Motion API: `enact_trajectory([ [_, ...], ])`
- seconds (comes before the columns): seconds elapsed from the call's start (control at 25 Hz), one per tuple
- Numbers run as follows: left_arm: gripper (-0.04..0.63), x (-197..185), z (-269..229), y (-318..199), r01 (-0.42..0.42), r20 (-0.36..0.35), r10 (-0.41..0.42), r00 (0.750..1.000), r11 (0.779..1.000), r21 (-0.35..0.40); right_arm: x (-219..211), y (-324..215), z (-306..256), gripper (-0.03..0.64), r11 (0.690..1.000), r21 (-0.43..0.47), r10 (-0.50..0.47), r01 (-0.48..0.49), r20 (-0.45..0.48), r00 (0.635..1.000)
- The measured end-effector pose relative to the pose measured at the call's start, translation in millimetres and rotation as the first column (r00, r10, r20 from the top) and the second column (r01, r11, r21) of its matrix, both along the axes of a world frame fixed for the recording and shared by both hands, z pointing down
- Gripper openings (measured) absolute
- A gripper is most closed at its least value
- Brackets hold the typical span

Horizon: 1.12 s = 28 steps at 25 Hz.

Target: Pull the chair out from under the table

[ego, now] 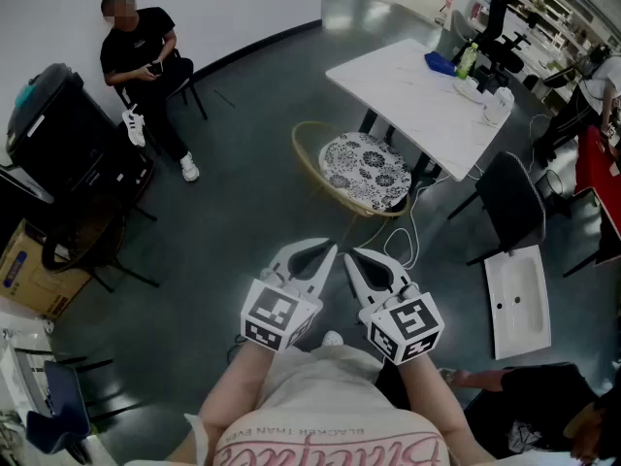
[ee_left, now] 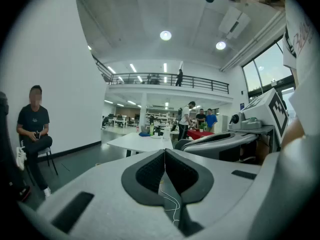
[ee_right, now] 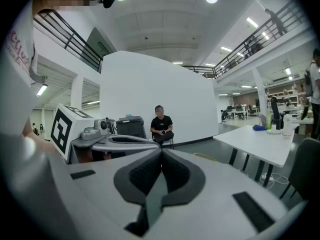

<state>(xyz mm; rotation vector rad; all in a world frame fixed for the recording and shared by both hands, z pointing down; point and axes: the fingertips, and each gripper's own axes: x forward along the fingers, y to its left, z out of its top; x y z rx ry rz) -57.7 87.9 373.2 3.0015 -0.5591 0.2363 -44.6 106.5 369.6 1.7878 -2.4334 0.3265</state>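
Reach not yet begun, chair untouched.
Nearest, the left gripper (ego: 328, 251) and right gripper (ego: 351, 257) hang side by side, jaws pressed together on nothing. Farther off, the round patterned chair (ego: 364, 171) sits partly tucked under the table's (ego: 398, 76) near edge. The next move, as I judge it, is to approach, open and grip its rim.

Glossy floor (ego: 254, 115), smooth white table (ego: 406, 83)

Far side of the chair (ego: 365, 171) out of sight beneath the table (ego: 408, 87); tabletop clutter (ego: 482, 83) too small for naming
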Motion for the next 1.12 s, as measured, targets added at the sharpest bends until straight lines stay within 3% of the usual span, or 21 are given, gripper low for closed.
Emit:
enact_trajectory([
  [0.24, 0.005, -2.6, 7.7, 4.8, 0.025, 0.015, -0.024, 1.0, 0.999, -0.041, 2.9, 10.9, 10.0, 0.005, 0.999, -0.032, 0.01, -0.009, 0.019, 1.0],
  [0.6, 0.005, 4.8, 1.1, 2.7, 0.043, -0.003, -0.043, 0.999, 0.999, -0.021, 2.2, 2.8, 6.0, 0.005, 0.999, -0.013, -0.032, 0.032, 0.0, 0.999],
  [1.12, 0.005, 27.6, 14.5, -2.4, 0.086, 0.01, -0.086, 0.996, 0.995, -0.049, 27.2, 9.6, 19.1, 0.005, 0.998, -0.013, -0.057, 0.057, 0.003, 0.998],
])
